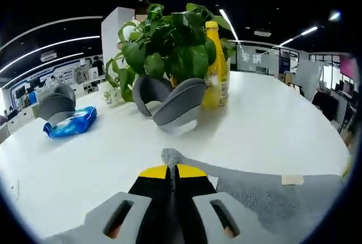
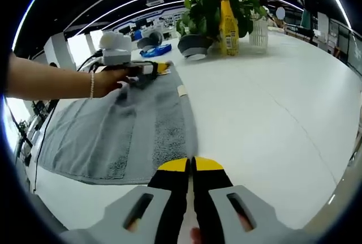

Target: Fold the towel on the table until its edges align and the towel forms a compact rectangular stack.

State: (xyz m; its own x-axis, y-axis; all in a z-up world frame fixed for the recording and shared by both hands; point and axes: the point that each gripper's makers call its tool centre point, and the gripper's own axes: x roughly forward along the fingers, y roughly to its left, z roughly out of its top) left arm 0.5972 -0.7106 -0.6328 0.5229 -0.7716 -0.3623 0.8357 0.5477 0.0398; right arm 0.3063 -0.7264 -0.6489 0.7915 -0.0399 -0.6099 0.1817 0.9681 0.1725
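The grey towel (image 2: 113, 131) lies spread flat on the white table (image 2: 271, 97). A small white tag (image 2: 181, 90) sits at its right edge. In the left gripper view my left gripper (image 1: 171, 168) is shut, and a bunched towel corner (image 1: 168, 156) pokes out past its yellow tips; the towel (image 1: 271, 198) runs off to the right. My right gripper (image 2: 191, 165) is shut at the towel's near right corner, pinching the edge. A hand holds the left gripper (image 2: 151, 68) at the towel's far corner.
A potted green plant (image 1: 169, 46), a yellow bottle (image 1: 216, 65) and grey curved cushions (image 1: 175, 105) stand at the far middle of the table. A blue packet (image 1: 70, 122) lies to the left. A clear ribbed glass (image 2: 258, 33) stands near the bottle.
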